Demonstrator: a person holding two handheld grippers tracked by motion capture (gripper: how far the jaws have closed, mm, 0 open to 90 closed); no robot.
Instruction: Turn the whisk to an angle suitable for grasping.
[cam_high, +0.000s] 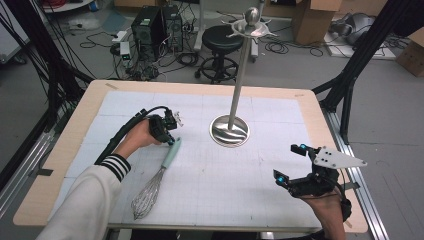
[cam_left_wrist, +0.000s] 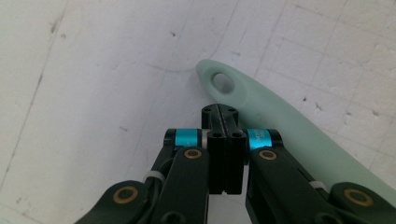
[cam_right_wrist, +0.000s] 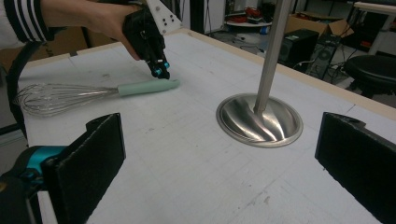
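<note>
The left hand-held gripper, jaws pressed together, sits beside the whisk handle's hanging hole; the right hand-held gripper waits spread.

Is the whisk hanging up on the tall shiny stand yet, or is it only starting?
Only starting. The whisk lies flat on the table, so nothing looks done. The left gripper, jaws shut, is beside its mint handle, not gripping. The right gripper waits open. Probably left: grip, lift, hang it on the stand.
</note>
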